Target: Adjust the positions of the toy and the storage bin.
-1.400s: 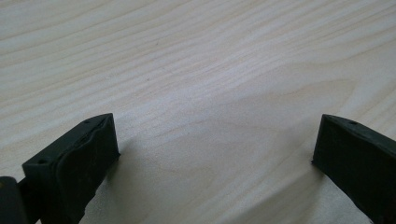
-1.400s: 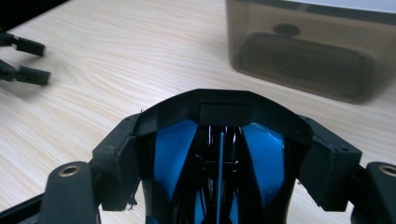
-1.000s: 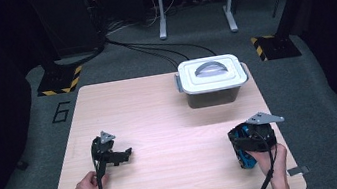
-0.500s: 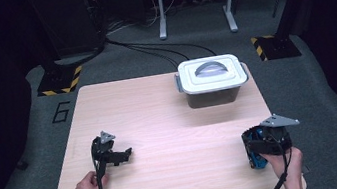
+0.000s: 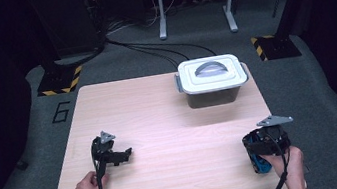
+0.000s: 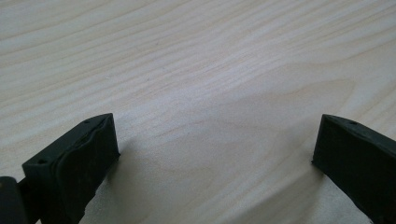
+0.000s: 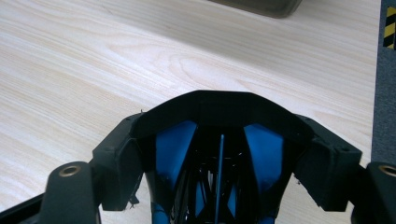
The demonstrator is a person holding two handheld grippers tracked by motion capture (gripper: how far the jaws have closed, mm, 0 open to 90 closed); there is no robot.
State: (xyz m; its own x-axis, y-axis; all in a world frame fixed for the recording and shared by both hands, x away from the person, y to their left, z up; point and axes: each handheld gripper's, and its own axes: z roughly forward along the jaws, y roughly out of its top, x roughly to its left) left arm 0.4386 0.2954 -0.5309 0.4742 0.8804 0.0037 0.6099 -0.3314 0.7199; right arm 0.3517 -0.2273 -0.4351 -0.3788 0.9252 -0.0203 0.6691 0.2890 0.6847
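the wooden table [image 5: 160, 121] carries a grey storage box [image 5: 214, 96] at its far right, closed by a white lid [image 5: 211, 74] with a grey carry handle [image 5: 211, 66] lying flat on top. the lid is seated on the box; nothing has been taken off or put in as far as the high view shows.

the right gripper [image 5: 265, 150] is at the near right corner of the table, well apart from the box. its jaws are clamped on a black-and-blue object [image 7: 219, 154]: in the right gripper view the black curved frame with blue inner panels sits between the two pads, pressed on both sides. what the object is cannot be told. judgement: the pick-up is done; carrying the object toward the box, and opening the lid if it is to go inside, are left.

the left gripper [image 5: 113, 156] rests low over the near left part of the table. its jaws stand wide apart with bare wood between them in the left gripper view, holding nothing. judgement: this gripper is free to lift the lid by the handle.
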